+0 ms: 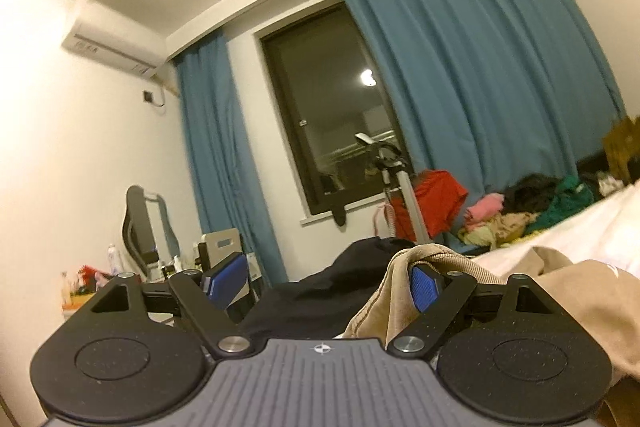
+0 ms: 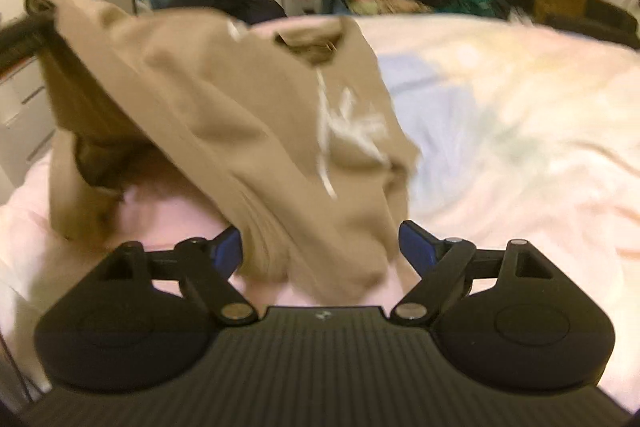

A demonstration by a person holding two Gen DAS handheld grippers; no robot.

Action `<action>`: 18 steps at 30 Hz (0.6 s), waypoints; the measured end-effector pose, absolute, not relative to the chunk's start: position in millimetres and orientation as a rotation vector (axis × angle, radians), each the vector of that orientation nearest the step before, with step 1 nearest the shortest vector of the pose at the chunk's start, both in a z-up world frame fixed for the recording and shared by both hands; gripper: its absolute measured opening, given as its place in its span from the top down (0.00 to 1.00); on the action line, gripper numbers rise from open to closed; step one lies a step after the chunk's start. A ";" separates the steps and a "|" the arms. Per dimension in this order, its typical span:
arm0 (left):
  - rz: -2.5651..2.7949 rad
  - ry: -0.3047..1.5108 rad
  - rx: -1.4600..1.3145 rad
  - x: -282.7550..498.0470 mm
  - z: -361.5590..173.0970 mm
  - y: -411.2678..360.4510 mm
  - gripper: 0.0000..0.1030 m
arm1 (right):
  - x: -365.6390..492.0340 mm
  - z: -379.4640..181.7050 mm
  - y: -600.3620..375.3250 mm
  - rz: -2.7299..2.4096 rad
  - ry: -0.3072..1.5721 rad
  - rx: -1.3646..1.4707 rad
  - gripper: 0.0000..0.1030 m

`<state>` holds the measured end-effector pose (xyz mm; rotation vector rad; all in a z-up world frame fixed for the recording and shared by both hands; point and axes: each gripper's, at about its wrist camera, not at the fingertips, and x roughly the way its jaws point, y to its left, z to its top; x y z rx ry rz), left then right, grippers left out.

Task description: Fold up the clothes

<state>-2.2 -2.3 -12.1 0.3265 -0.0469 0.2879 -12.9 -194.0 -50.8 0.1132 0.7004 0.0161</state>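
The left gripper [image 1: 324,287] stood with its blue pads wide apart, and a fold of the tan shirt [image 1: 404,283] was draped over the right-hand pad [image 1: 425,289] rather than pinched between the two. The right gripper [image 2: 320,247] was likewise spread, a bunched hem of the same tan shirt [image 2: 248,115] lying between its fingers; the blur makes it hard to say whether either pad touched the cloth. The shirt, marked with a white print [image 2: 348,127], hung lifted toward the upper left and sagged onto the pale bed cover [image 2: 500,131]. A heap of coloured clothes [image 1: 520,211] lay below the blue curtain [image 1: 480,67], beside a dark window [image 1: 332,115].
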 end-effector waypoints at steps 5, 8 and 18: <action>0.319 -0.029 0.267 -3.3 1.1 17.3 0.17 | -16.7 -43.2 -220.8 -0.091 0.603 0.239 0.20; 0.329 0.009 0.254 2.3 1.4 22.0 0.16 | -25.5 -27.5 -241.4 -0.168 0.447 0.328 0.20; 0.441 0.057 0.091 1.1 15.6 47.6 0.14 | -3.7 -15.6 -254.4 -0.050 0.348 0.431 0.19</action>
